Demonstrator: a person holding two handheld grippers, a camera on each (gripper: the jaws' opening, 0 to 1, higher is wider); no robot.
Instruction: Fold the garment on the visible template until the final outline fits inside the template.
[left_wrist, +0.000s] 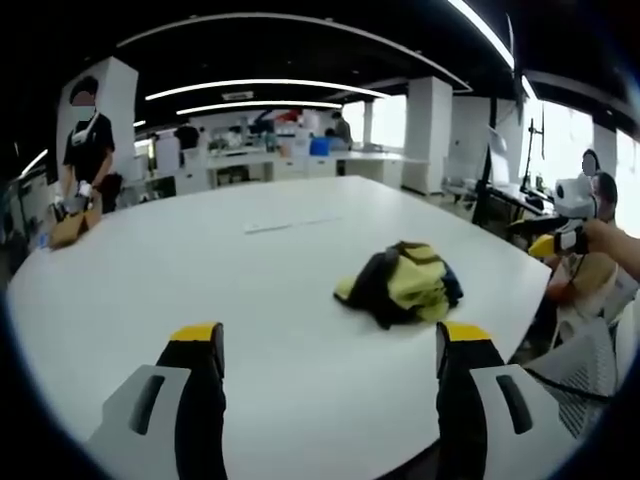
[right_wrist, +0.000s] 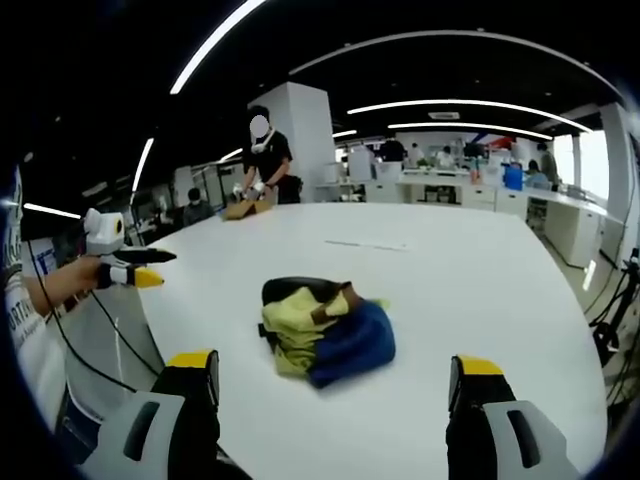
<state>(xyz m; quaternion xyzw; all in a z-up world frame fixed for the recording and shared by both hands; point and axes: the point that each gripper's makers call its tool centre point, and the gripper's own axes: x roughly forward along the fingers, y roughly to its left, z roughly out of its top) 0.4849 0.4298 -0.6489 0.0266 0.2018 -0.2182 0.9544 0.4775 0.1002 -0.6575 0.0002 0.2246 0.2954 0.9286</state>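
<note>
In the left gripper view, a person (left_wrist: 88, 150) in a dark top stands at the far left edge of the white table (left_wrist: 200, 270), hands on a tan item (left_wrist: 68, 230). The left gripper (left_wrist: 330, 345) hovers above the near part of the table, its jaws spread wide and holding nothing. Just beyond the jaws and slightly right of centre, the garment (left_wrist: 400, 284) lies crumpled in a heap of yellow, black and blue fabric on the tabletop. A faint pale strip (left_wrist: 290, 224) lies farther back, well apart from the heap; whether it marks the template cannot be determined. At the right edge the right gripper (left_wrist: 560, 243) shows off the table. In the right gripper view its jaws are likewise spread and empty, with the garment just ahead between them.
</note>
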